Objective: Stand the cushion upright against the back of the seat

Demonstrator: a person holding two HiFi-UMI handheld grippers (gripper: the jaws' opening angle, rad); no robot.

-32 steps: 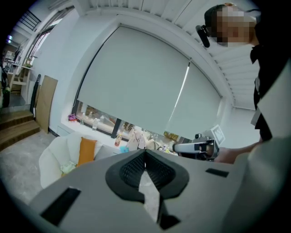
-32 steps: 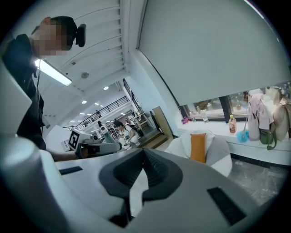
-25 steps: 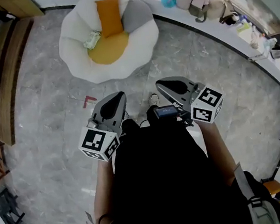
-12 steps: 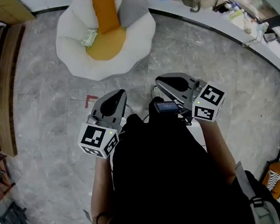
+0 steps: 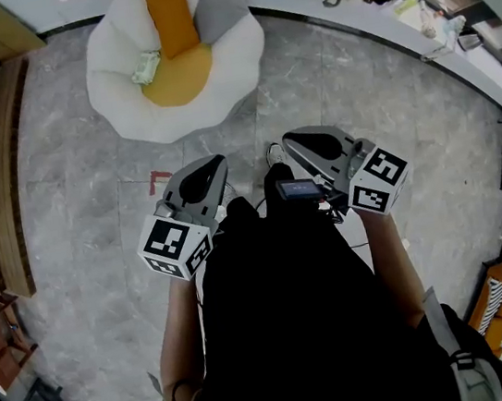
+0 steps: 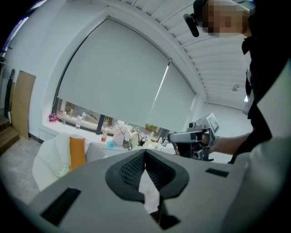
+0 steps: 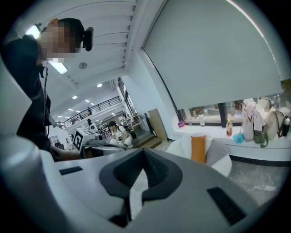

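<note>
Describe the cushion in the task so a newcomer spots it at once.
Find the big white chair on the grey floor. Against its back stands an orange cushion, tall and narrow, unlike the grey cushion beside it and the round yellow seat pad below.

The pale object (image 5: 145, 68) beside the cushion (image 5: 173, 20) cannot be identified.

No text, label, brand or number is being shown clearly enough to be read.
</note>
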